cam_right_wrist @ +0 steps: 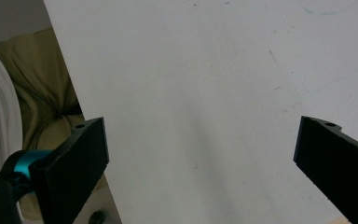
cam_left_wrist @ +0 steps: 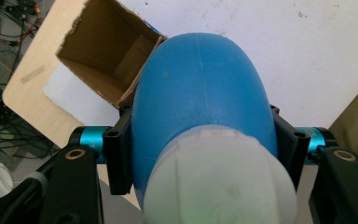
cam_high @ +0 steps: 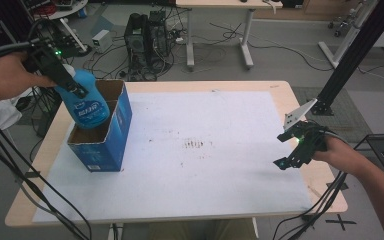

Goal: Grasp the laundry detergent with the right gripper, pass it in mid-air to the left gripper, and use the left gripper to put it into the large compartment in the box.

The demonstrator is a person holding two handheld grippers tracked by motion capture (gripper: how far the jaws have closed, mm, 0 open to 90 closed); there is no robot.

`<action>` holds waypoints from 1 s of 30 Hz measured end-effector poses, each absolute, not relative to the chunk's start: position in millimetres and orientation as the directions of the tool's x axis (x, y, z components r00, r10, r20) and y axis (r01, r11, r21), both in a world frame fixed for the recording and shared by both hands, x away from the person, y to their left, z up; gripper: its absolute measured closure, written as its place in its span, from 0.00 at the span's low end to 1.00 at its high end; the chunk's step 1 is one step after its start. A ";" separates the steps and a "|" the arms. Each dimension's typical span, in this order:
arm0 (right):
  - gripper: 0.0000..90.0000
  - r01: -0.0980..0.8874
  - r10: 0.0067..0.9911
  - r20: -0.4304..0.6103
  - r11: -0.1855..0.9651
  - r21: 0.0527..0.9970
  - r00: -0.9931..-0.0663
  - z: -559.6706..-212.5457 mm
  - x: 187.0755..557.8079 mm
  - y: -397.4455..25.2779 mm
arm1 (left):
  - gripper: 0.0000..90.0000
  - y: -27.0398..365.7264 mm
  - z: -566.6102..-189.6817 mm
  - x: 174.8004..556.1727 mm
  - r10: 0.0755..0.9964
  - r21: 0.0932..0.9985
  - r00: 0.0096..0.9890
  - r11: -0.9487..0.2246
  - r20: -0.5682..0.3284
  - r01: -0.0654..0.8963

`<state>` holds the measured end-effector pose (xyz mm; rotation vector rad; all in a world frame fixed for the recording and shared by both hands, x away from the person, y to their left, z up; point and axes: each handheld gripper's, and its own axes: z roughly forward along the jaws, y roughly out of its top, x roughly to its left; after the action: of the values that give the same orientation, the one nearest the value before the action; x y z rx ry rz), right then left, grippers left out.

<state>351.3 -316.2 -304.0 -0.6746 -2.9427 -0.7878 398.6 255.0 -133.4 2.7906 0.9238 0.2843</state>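
High view, left to right. At the upper left of the frame the left gripper (cam_high: 75,86) pinches a blue bottle (cam_high: 89,102), held tilted, its lower end dipping into the open top of a blue cardboard box (cam_high: 111,145) that stands at the left edge of the white sheet (cam_high: 200,160) covering the wooden table (cam_high: 285,95). The box's brown interior is visible beside the bottle. At the centre of the frame the sheet carries a small patch of brown marks (cam_high: 195,144). At the right of the frame the right gripper (cam_high: 292,157) hangs over the sheet's right margin, well apart from the box and bottle. Left gripper view: the two black jaws press against opposite sides of the bottle (cam_left_wrist: 200,93) just below its white cap (cam_left_wrist: 219,182); the box (cam_left_wrist: 107,51) lies at the upper left, beyond the bottle. Right gripper view: the jaws stand spread wide at the lower corners, nothing between them, above the bare sheet (cam_right_wrist: 205,93).
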 end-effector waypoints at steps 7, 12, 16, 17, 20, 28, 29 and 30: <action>0.02 0.422 0.409 0.133 0.778 0.465 -0.903 -304.4 350.8 -315.1 | 0.42 257.0 -163.5 406.3 0.607 0.221 0.788 -0.787 0.107 0.576; 0.02 0.396 0.396 0.110 0.775 0.493 -0.912 -306.2 353.2 -315.8 | 0.42 257.7 -189.8 410.9 0.606 0.212 0.790 -0.788 0.098 0.578; 0.02 0.398 0.396 0.114 0.775 0.491 -0.911 -308.1 353.0 -316.4 | 0.42 258.8 -211.8 412.6 0.613 0.216 0.785 -0.781 0.088 0.586; 0.02 0.402 0.399 0.116 0.774 0.489 -0.910 -308.5 352.8 -316.2 | 0.42 258.7 -216.4 412.6 0.619 0.223 0.781 -0.776 0.086 0.590; 0.02 0.402 0.399 0.116 0.772 0.493 -0.910 -308.9 352.6 -315.4 | 0.42 260.6 -231.2 415.0 0.602 0.198 0.794 -0.791 0.085 0.579; 0.02 0.404 0.401 0.117 0.773 0.489 -0.909 -310.8 351.9 -314.8 | 0.42 260.3 -259.8 416.8 0.598 0.168 0.799 -0.796 0.071 0.581; 0.02 0.409 0.404 0.123 0.769 0.491 -0.907 -311.4 351.7 -314.5 | 0.42 260.7 -261.4 417.6 0.590 0.156 0.804 -0.803 0.069 0.576; 0.02 0.411 0.404 0.125 0.771 0.487 -0.906 -311.4 351.6 -314.4 | 0.42 261.1 -262.4 418.8 0.580 0.139 0.812 -0.811 0.069 0.568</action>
<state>351.6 -314.4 -311.4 -0.6771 -2.9436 -0.8141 418.8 261.1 -262.4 2.8827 0.9165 0.1650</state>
